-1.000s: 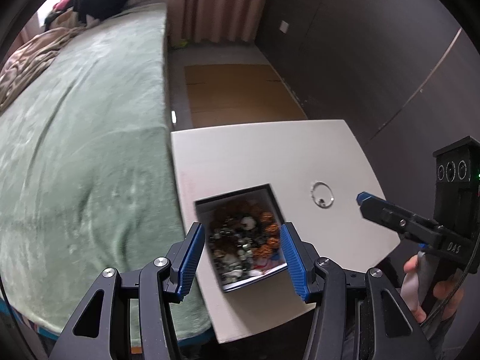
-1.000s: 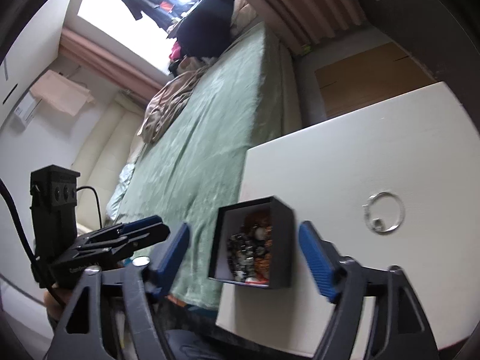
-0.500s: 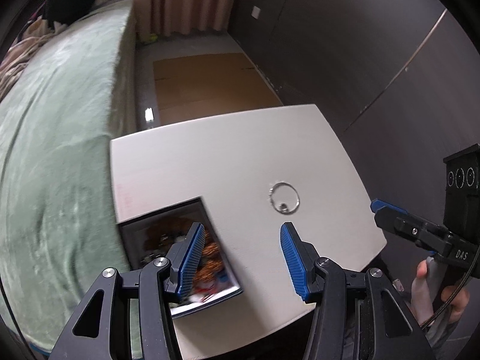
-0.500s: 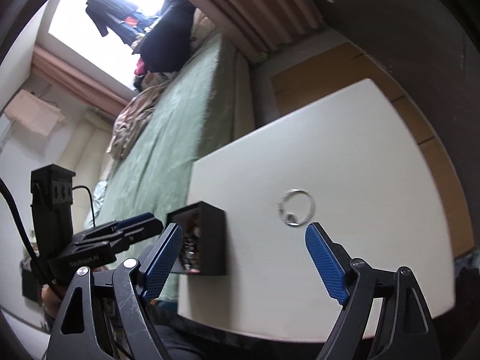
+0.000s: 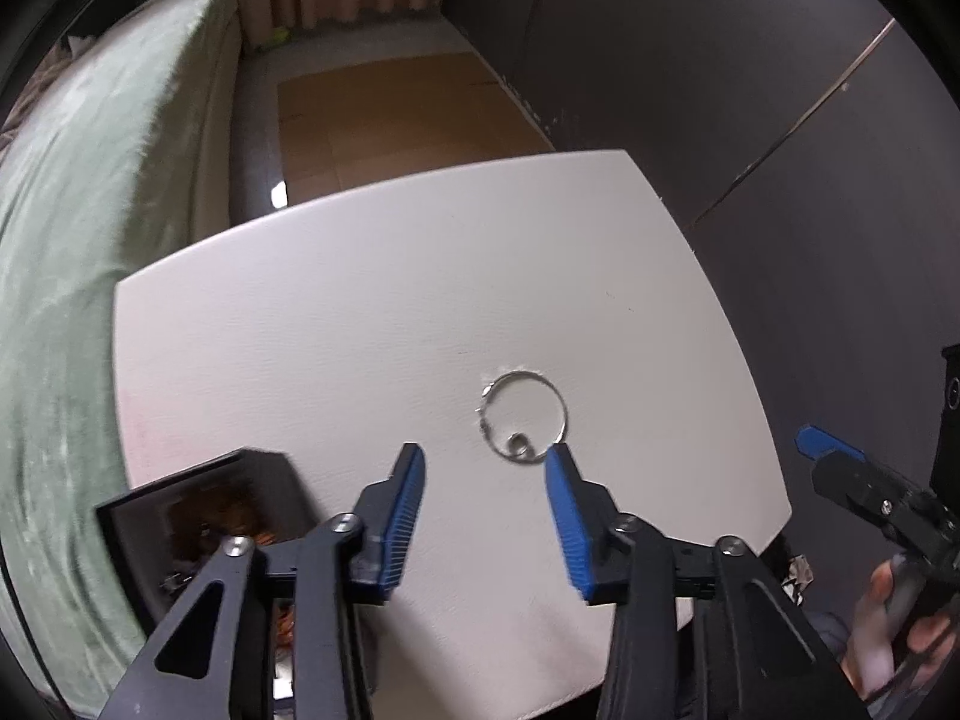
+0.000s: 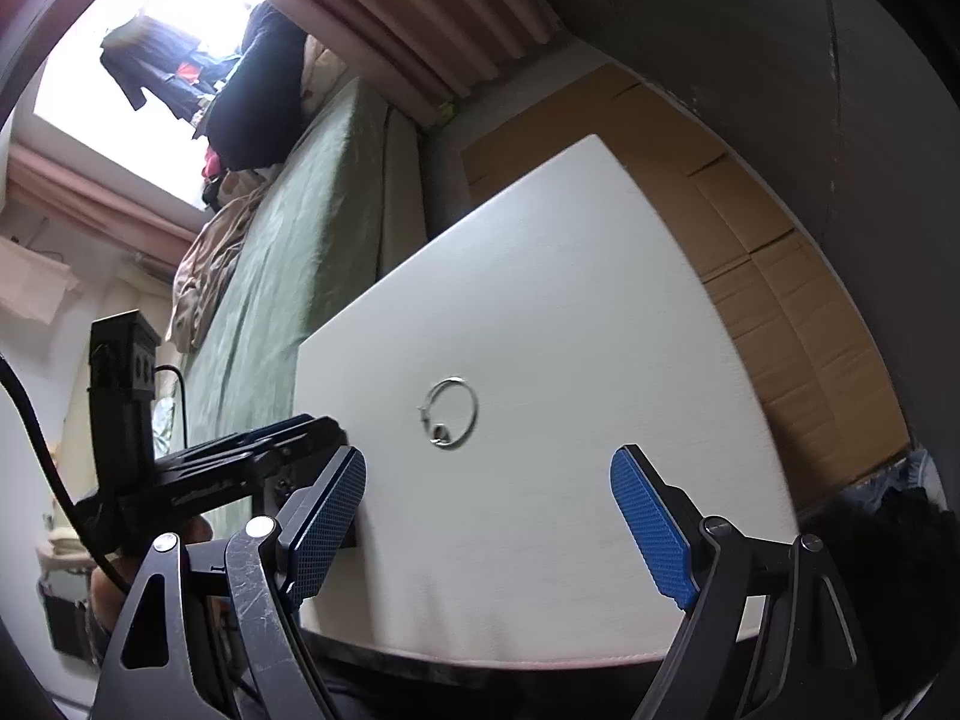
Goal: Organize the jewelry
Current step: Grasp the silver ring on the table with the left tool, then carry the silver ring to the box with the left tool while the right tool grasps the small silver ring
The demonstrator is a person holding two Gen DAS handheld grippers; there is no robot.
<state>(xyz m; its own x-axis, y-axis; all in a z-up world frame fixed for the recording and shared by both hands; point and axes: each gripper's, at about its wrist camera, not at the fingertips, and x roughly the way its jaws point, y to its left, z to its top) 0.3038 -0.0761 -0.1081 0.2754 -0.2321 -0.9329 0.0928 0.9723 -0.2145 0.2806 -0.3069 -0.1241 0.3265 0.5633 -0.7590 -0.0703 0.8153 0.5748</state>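
Left wrist view: left gripper (image 5: 485, 480) hangs over the white table (image 5: 372, 300), jaws just narrowed but still apart with nothing between them; the silver ring (image 5: 523, 417) lies just ahead of the right fingertip, untouched. Black jewelry box (image 5: 198, 516) sits off its left finger at the table edge. Right gripper (image 6: 487, 474) is spread wide and empty, ring (image 6: 450, 413) ahead between its tips.

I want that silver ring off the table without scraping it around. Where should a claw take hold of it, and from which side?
The silver ring lies flat on the white table, so probably come from above and pinch the thin band across the wire, one finger inside the loop and one outside. Avoid the small bead-like piece at its near edge.
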